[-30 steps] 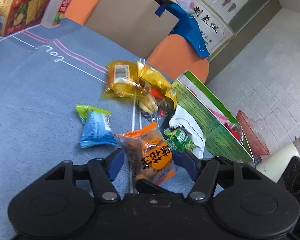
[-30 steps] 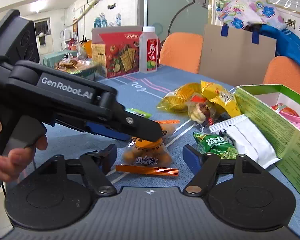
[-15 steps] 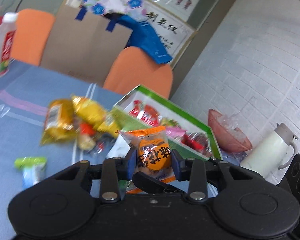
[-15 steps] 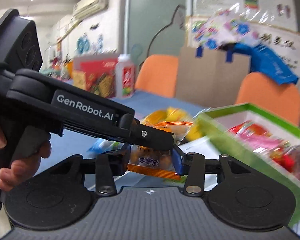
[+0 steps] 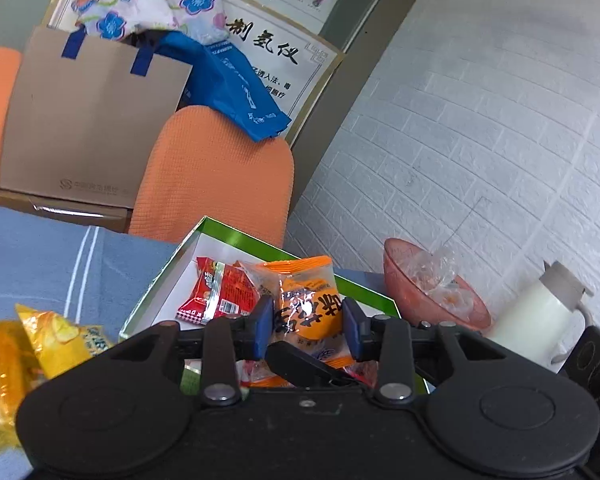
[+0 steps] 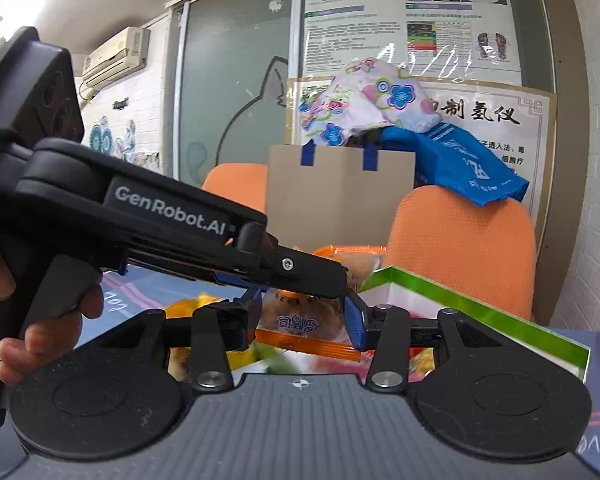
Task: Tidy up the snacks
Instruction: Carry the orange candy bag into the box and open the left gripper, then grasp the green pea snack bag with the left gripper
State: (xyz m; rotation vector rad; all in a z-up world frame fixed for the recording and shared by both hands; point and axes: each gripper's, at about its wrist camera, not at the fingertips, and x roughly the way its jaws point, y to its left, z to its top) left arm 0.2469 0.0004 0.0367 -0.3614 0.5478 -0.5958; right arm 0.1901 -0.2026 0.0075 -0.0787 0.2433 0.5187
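An orange snack packet with black lettering hangs in the air over the open green box. My left gripper is shut on it, blue pads pressing both sides. In the right wrist view the same packet sits between the pads of my right gripper, which is also shut on it. The left gripper crosses in from the left there, held by a hand, and hides the packet's top. A red packet lies inside the box.
Yellow snack bags lie on the blue tablecloth left of the box. A pink bowl and a white thermos stand to its right. An orange chair and a cardboard bag stand behind.
The right gripper has closed on the orange packet. Both grippers have lifted it off the table and carried it right, over the green box.
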